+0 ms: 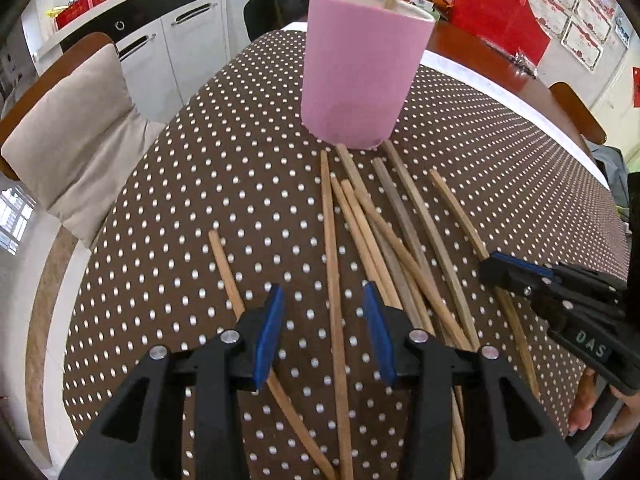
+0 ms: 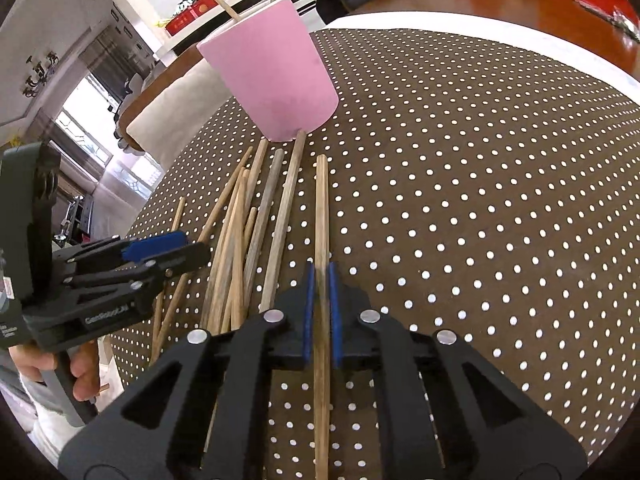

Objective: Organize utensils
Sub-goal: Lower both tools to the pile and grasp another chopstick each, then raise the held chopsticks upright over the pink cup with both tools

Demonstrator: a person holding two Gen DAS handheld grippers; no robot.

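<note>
Right tongs (image 2: 321,280) clenched on one chopstick (image 2: 321,208) (rightmost of spread). Left tongs (image 1: 323,312) released above loose chopsticks (image 1: 384,236). Ahead of both: pink cup (image 1: 362,68) on dotted tablecloth (image 1: 200,184), two sticks inside.

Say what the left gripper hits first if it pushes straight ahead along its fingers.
Probably the pink cup, standing dead ahead of the open left gripper. One chopstick lies on the cloth between its fingers; whether it would catch that first depends on height, which is unclear.

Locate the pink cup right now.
The pink cup stands upright on the polka-dot tablecloth, top centre in the left wrist view, just past the far ends of the loose chopsticks, with two chopsticks already inside it.
</note>
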